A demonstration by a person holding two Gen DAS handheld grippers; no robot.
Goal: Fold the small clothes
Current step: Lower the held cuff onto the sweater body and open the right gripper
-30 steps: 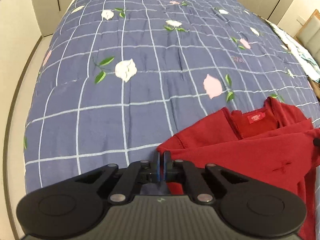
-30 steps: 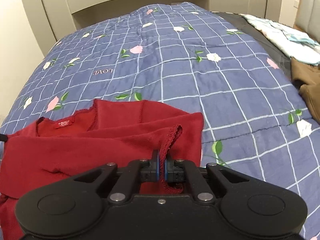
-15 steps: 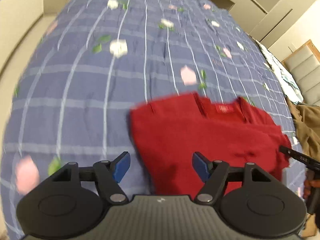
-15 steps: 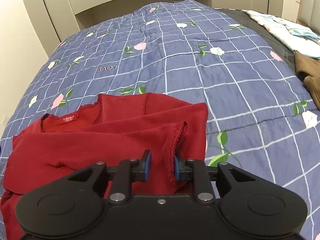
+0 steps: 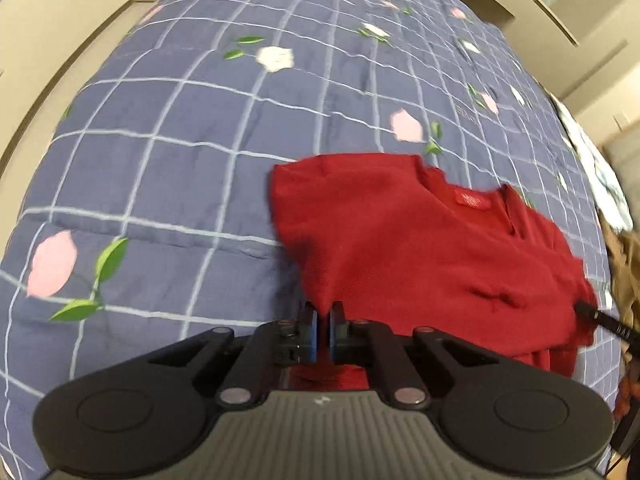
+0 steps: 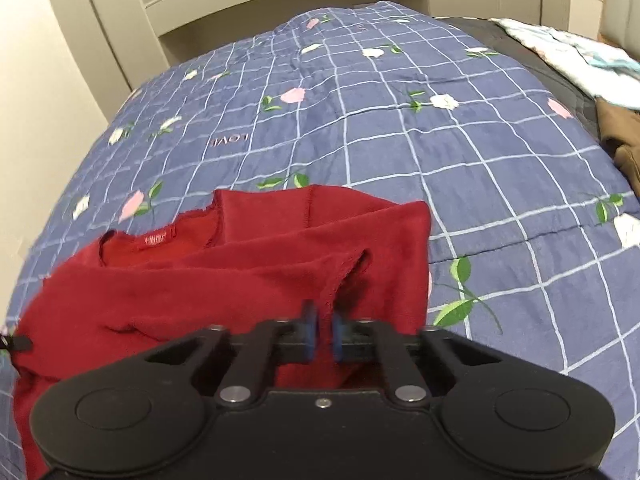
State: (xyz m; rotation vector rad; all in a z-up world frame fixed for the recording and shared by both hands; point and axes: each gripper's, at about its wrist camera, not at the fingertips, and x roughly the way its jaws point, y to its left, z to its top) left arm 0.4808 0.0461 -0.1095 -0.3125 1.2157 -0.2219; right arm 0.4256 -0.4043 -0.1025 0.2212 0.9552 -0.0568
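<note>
You are holding both grippers low over a bed covered by a blue checked quilt (image 5: 168, 168) printed with pink and white flowers. A small red top (image 5: 420, 248) is lying on the quilt, partly folded over itself, with its neckline and a red label (image 5: 472, 201) facing away from you.

Your left gripper (image 5: 323, 334) is sitting at the near left edge of the red top. Its blue-padded fingers are standing nearly together with a thin gap between them, and the red fabric is running down to that gap; you cannot tell whether they are pinching it.

Your right gripper (image 6: 324, 336) is sitting at the near right part of the same top (image 6: 240, 264), just below a loose scalloped cuff (image 6: 348, 272) that is opening like a small pocket. Its fingers are likewise almost together, a narrow slit showing between the blue pads, and whether cloth is caught between them is unclear.

At the far right of the bed, a brown garment (image 6: 624, 136) and a pale patterned cloth (image 6: 568, 48) are lying well apart from the red top.
</note>
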